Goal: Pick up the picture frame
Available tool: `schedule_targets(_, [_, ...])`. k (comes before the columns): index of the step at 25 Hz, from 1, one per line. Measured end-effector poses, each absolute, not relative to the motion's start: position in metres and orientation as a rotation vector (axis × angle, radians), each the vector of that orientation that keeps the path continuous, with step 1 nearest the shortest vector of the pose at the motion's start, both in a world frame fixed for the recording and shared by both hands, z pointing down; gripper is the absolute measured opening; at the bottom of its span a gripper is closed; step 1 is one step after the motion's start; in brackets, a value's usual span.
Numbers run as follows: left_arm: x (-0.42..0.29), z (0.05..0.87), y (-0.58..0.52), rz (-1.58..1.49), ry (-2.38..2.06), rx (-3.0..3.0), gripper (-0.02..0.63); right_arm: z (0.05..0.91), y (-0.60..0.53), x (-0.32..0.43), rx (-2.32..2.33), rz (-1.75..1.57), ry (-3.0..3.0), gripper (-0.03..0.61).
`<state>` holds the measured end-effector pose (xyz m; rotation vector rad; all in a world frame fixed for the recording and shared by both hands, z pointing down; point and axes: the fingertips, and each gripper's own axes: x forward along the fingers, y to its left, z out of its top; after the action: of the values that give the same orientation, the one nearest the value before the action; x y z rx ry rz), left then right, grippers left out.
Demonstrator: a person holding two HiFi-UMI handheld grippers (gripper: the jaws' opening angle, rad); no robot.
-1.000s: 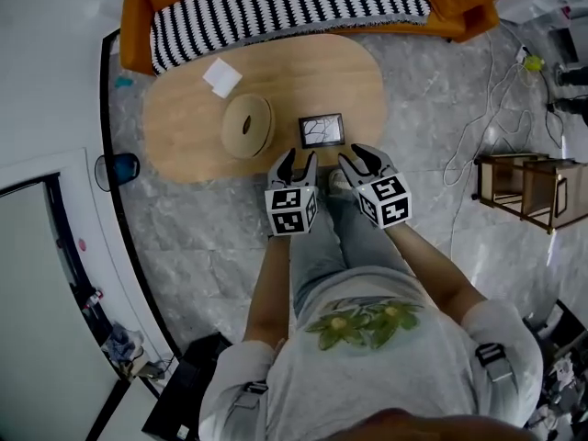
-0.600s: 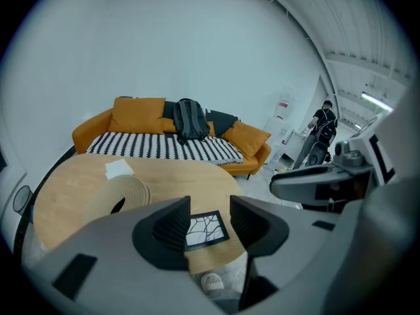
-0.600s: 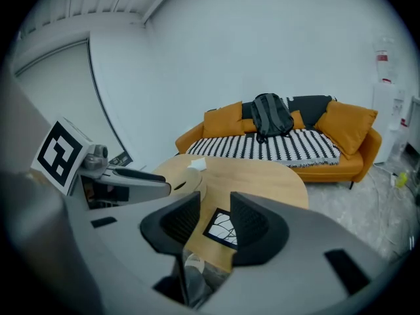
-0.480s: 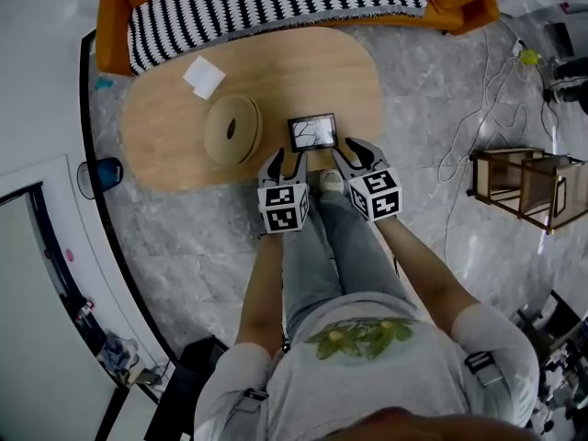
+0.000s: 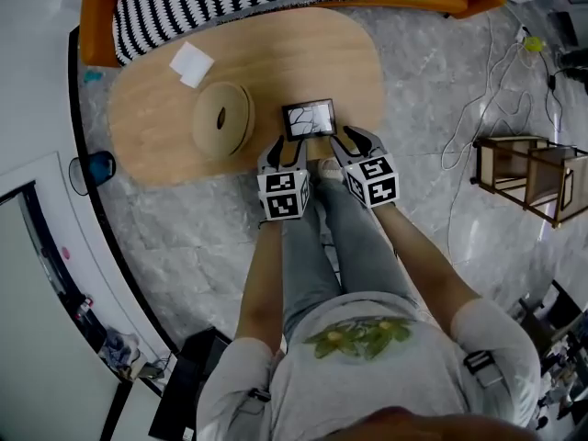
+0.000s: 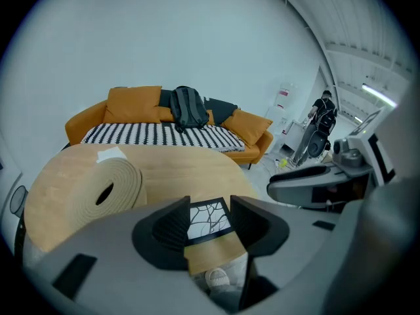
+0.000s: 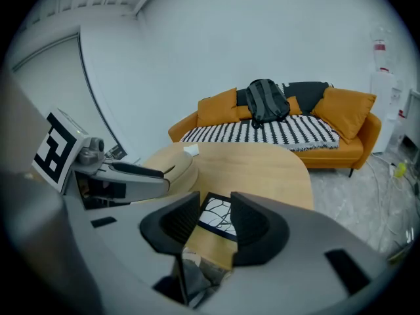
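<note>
1. Your left claw point(image 5: 286, 152) is spread wide with nothing between its jaws. Your right claw point(image 5: 353, 140) is the same.
2. Both hang side by side at the near edge of the table point(image 5: 303, 53), neither touching the picture frame point(image 5: 309, 119).
3. The picture frame lies on the table just beyond both claws, close to that edge. A rolled mat point(image 5: 220, 120) sits just to its left.
4. You look to be in the approach, with no grasp made yet.
5. The next move likely calls for easing one claw forward so its jaws straddle the frame's border, then closing. Come in low, since a flat frame offers little to bite.
</note>
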<state>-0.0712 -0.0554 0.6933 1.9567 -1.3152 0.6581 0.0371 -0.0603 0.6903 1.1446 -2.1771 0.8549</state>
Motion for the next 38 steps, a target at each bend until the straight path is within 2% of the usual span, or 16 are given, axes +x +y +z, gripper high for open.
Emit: schedule_targets(38, [-0.085,0.848,-0.065,0.797,-1.260,1.825,0.189,0.849,-0.070,0.045,1.072,0.877,-2.018,0.138])
